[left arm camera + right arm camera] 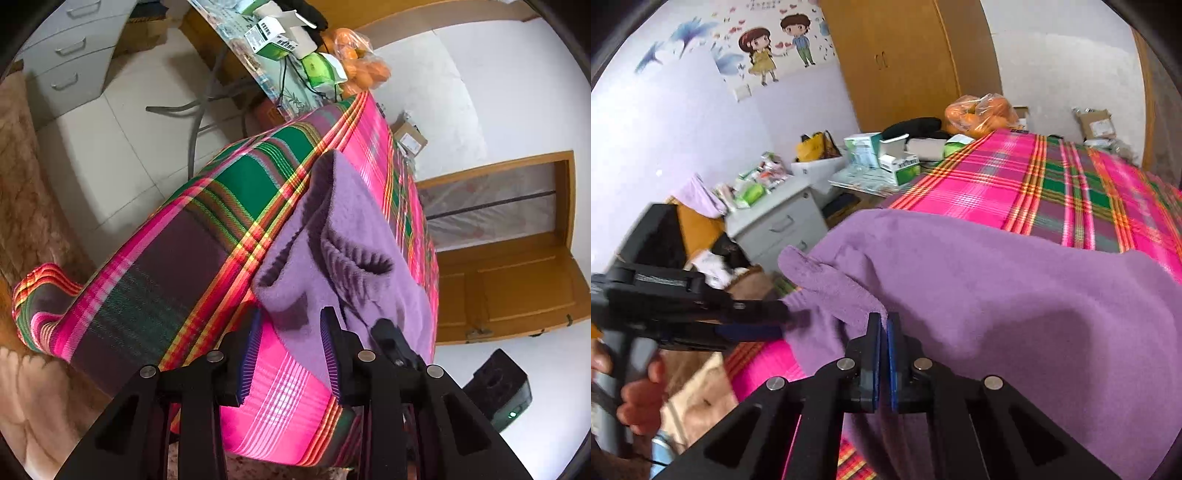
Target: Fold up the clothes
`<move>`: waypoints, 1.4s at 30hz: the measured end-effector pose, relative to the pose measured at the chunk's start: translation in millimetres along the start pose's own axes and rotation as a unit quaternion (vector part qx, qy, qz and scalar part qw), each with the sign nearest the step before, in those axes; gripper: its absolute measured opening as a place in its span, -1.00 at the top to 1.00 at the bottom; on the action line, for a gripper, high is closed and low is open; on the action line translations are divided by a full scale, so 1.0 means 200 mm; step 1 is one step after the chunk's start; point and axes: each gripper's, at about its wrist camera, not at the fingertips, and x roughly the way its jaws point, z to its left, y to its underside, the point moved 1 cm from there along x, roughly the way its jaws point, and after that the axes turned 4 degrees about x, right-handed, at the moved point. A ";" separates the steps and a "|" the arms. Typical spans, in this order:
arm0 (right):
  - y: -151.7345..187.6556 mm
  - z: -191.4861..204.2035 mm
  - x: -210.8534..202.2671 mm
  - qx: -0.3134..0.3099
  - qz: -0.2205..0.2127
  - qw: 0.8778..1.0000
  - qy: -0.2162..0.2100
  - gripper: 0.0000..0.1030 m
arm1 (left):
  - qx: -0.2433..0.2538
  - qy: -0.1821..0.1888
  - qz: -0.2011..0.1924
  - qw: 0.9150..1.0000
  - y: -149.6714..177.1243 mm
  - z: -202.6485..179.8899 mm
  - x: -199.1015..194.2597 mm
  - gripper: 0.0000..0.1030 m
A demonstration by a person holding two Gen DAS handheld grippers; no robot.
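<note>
A fuzzy purple garment lies crumpled on a table under a pink, green and purple plaid cloth. My left gripper is open, with the garment's near corner reaching in between its fingers. The right gripper shows just to the right, pinching the same near edge. In the right wrist view my right gripper is shut on a fold of the purple garment. A hand holds the left gripper at the left, its fingers astride the garment's edge.
Boxes, a bag of oranges and cables crowd the far end of the table. A grey drawer unit stands beyond the table's left side, with a wooden wardrobe behind. The plaid cloth stretches away to the right.
</note>
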 end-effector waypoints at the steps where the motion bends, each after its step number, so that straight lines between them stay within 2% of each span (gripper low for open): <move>1: 0.01 0.00 0.00 -0.001 0.001 1.000 -0.002 0.93 | 0.002 -0.001 -0.001 1.000 -0.01 0.00 0.01 0.36; 6: 0.03 0.01 -0.02 -0.009 0.008 1.000 -0.010 0.92 | -0.003 0.001 -0.002 1.000 -0.03 -0.01 0.03 0.36; 8: 0.04 0.01 -0.03 -0.008 0.011 1.000 -0.013 0.92 | 0.000 0.004 -0.007 1.000 -0.03 0.00 0.03 0.43; 10: 0.05 0.00 -0.03 -0.004 0.010 1.000 -0.015 0.92 | 0.009 0.002 -0.017 1.000 -0.03 0.00 0.02 0.84; 16: 0.05 0.01 -0.07 -0.005 0.004 1.000 -0.025 0.92 | 0.028 -0.006 -0.063 0.998 -0.07 0.03 -0.08 0.85; 25: 0.11 0.09 -0.04 -0.033 0.033 0.997 -0.061 0.92 | -0.009 0.002 -0.045 0.999 -0.05 0.13 -0.04 0.85; 32: 0.19 0.21 0.01 -0.090 0.065 0.991 -0.081 0.93 | -0.032 0.024 -0.030 0.999 -0.03 0.15 -0.04 0.83; 34: 0.21 0.23 0.03 -0.098 0.074 0.989 -0.087 0.93 | -0.042 0.030 -0.026 0.998 -0.03 0.17 -0.04 0.74; 36: 0.22 0.25 0.04 -0.104 0.080 0.987 -0.093 0.93 | -0.054 0.036 -0.025 0.998 -0.03 0.19 -0.05 0.74; 40: 0.20 0.28 -0.01 -0.117 0.048 0.989 -0.081 0.89 | -0.083 0.055 -0.033 0.994 -0.04 0.23 -0.08 0.60; 42: 0.18 0.27 -0.03 -0.121 0.033 0.989 -0.073 0.82 | -0.087 0.058 -0.035 0.994 -0.04 0.23 -0.09 0.60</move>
